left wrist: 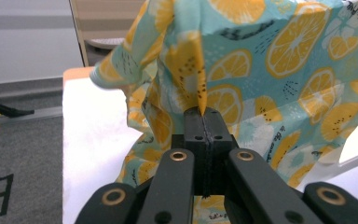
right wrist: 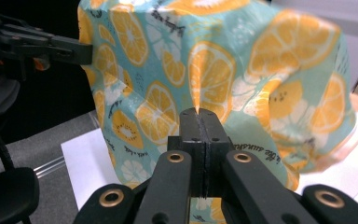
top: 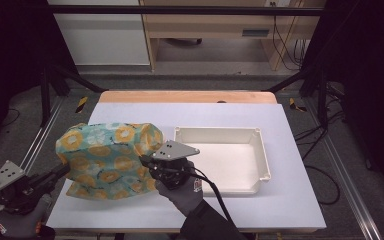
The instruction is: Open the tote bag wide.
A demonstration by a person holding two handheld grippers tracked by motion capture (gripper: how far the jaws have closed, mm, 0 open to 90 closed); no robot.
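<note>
Lemon-print cloth (top: pixel 107 157) lifted off white table (top: pixel 280 200), bulging between both grippers, lower edge near tabletop. Left gripper (top: pixel 66 170) clamped on cloth's left edge, fold pinched between closed jaws. Right gripper (top: pixel 145 161) clamped likewise on right edge. White tray (top: pixel 262 155) just right of cloth, apart from it.
</note>
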